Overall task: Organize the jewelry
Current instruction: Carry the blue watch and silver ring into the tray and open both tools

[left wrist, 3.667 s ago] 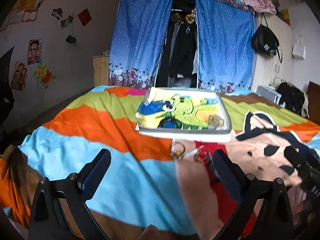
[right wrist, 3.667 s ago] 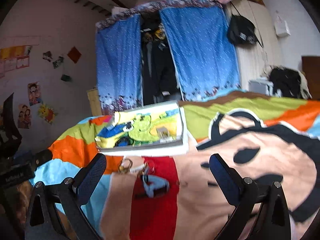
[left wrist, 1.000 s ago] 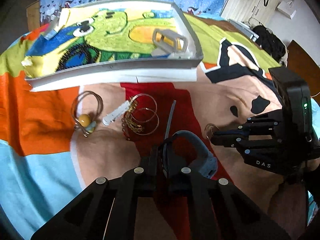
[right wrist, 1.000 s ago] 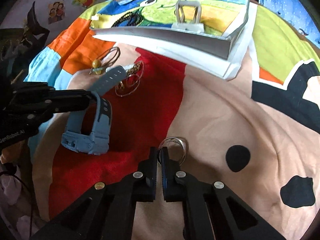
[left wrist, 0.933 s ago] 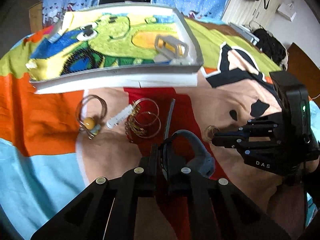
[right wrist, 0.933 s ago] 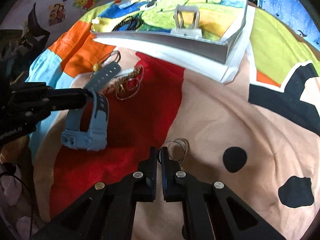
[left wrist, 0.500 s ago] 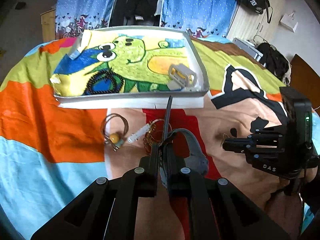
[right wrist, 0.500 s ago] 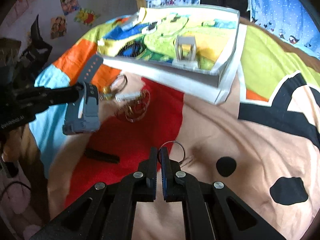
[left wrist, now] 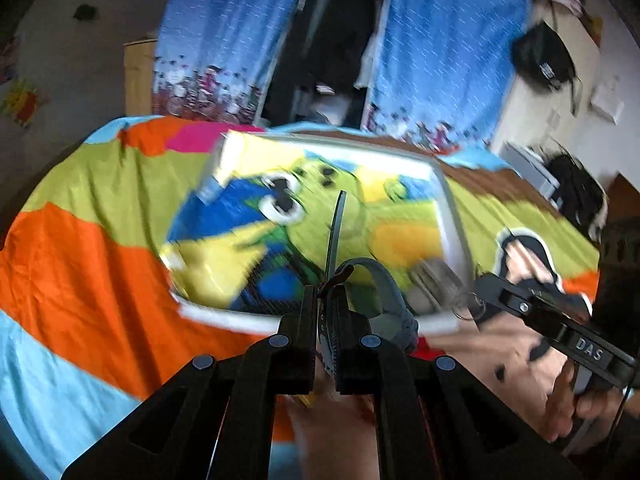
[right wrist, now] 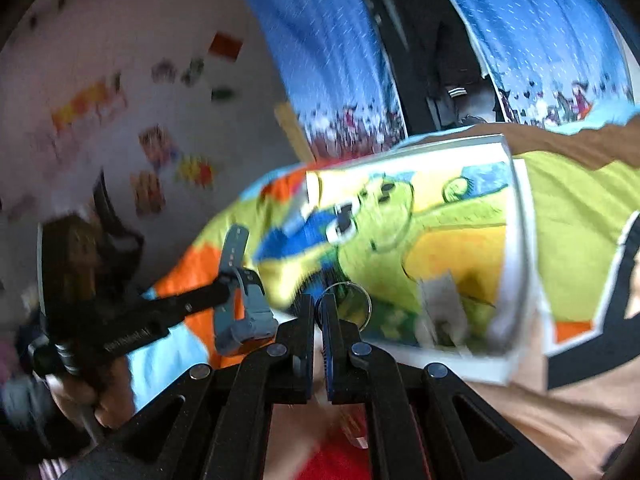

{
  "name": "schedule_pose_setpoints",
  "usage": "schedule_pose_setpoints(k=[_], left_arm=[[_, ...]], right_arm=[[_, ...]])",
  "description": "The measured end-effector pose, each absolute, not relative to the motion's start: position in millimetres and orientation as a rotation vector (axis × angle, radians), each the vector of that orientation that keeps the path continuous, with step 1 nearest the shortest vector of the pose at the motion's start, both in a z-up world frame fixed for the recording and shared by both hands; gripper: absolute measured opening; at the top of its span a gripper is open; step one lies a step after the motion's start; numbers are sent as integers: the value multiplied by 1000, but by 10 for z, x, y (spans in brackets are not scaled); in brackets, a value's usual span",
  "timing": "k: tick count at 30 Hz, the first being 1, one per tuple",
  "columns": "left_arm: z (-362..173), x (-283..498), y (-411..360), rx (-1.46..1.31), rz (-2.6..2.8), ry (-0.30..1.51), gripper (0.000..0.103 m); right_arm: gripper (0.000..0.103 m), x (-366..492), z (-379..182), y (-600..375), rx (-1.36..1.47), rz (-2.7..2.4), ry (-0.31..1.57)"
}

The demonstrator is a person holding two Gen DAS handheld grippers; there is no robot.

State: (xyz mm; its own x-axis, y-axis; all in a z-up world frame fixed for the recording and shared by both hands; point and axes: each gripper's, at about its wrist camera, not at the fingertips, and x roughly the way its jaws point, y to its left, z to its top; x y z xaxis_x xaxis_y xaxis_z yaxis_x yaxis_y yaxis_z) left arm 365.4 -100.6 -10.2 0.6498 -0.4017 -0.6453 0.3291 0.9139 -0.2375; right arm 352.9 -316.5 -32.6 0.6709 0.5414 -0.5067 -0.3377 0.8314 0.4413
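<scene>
The left gripper [left wrist: 327, 300] has its jaws pinched together on the strap of a grey-blue watch [left wrist: 390, 304], which hangs clear of the bed with its loose strap end sticking up over the tray. The right gripper [right wrist: 318, 308] is closed just as tight on the edge of a thin silver ring [right wrist: 352, 304], also lifted and seen against the tray's near part. Each tool is held by a hand [right wrist: 86, 390] at its grip.

Below them lies a bedspread [left wrist: 72, 248] in orange, lime, pale blue and red patches, with a cartoon figure in tan and black. On it sits a shallow white tray [left wrist: 450, 208] lined with a green cartoon print; a small grey clip-like piece [right wrist: 442, 304] rests in its near right corner. Behind the bed hang blue dotted curtains [left wrist: 224, 36] parted on dark clothing, and pictures are stuck on the wall [right wrist: 100, 100].
</scene>
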Motion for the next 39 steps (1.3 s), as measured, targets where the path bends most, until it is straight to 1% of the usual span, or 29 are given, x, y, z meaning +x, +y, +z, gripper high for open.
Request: schedule_pose_setpoints(k=[4,9,13,19,20,21,23,25,26,27,28,30,31,32,33,34,36,38,39], left_arm=[[-164,4026,-801,-133,-358,744,4],[-390,4354,-652,-151,-310,784,4],[-558,4463,-624,-156,-290,826,4],[-724,4466,-667,-141,-251,881,6],[-730,4469,-664,-144,-241,882,7],[-732,4459,-659,-156,-240,885,10],[-719,4447,-641,-184,-246,902,11],[-673,4412,-640,-174,-221,901,21],[-642,4393,-648,-166,-212,895,33],[-599,4349,-643,-159,-203,881,42],[-557,4314,-642,-159,-200,865,44],[-450,4198,-624,-157,-201,825,53],[-394,4138,-617,-158,-198,809,56],[-329,4050,-597,-165,-196,789,64],[-279,3983,-581,-173,-197,772,69],[-217,3895,-555,-183,-199,750,71],[-110,3749,-536,-188,-194,719,81],[6,3596,-532,-175,-184,689,83],[57,3521,-530,-171,-183,672,88]], right_arm=[[4,3825,-444,-3095,387,504,656],[4,4004,-634,-2944,317,464,689],[4,4089,-844,-2793,232,431,749],[5,4059,-960,-2715,154,384,787],[6,4078,-969,-2724,143,375,791],[10,4077,-974,-2712,128,362,797],[15,4054,-972,-2705,111,343,804],[20,4014,-951,-2734,116,335,801],[24,4002,-931,-2744,115,330,798],[28,3949,-897,-2749,106,321,787],[31,3908,-855,-2743,97,316,774],[41,3805,-762,-2734,74,302,739],[43,3721,-687,-2734,59,286,709],[49,3681,-635,-2734,54,278,690],[55,3618,-566,-2735,50,269,664],[59,3521,-472,-2746,47,254,627],[76,3393,-340,-2765,57,237,571],[85,3198,-177,-2790,76,219,502],[89,3133,-120,-2799,82,215,481]])
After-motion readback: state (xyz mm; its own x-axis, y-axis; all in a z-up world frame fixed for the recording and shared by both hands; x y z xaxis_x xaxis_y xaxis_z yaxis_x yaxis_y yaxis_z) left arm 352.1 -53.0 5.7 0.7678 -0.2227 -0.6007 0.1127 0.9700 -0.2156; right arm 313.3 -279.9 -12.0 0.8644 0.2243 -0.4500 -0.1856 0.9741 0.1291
